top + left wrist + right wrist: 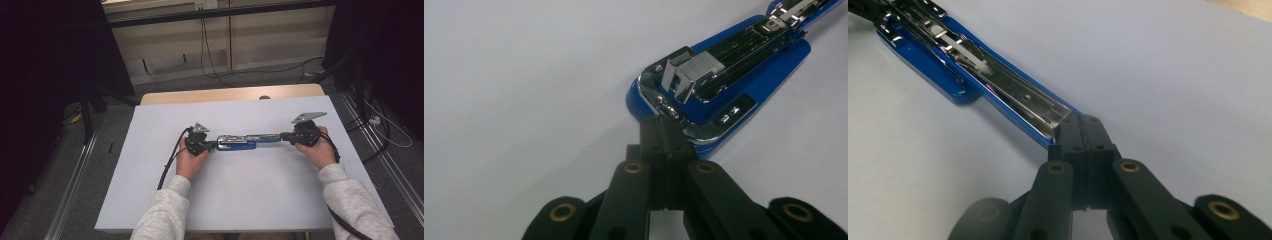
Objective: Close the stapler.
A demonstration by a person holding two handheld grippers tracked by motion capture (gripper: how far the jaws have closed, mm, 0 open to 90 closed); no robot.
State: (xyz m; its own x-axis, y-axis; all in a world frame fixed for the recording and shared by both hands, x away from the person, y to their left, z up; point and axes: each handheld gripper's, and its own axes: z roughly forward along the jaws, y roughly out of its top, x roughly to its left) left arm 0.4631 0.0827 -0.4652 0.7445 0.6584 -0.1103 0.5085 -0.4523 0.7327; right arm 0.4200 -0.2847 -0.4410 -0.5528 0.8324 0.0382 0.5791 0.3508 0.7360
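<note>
Blue stapler (247, 141) swung fully open, flat on the middle of the pale table (150, 200), one of my grippers at each end.

It is blue with chrome inner parts: the base with its staple rail and a block of staples (691, 75) lies toward my left, and the opened top arm, a bright metal channel (1013, 97), stretches toward my right. My left gripper (209, 145) has its jaws pressed together, the tips pinching the chrome lip at the base's end; my right gripper (287, 136) likewise has its jaws pressed together, against the far tip of the arm, though I cannot tell whether it grips anything. I judge I am steadying both ends mid-reload. Next I would need to fold the arm back over, keeping the base pinned so that it does not slide.
</note>
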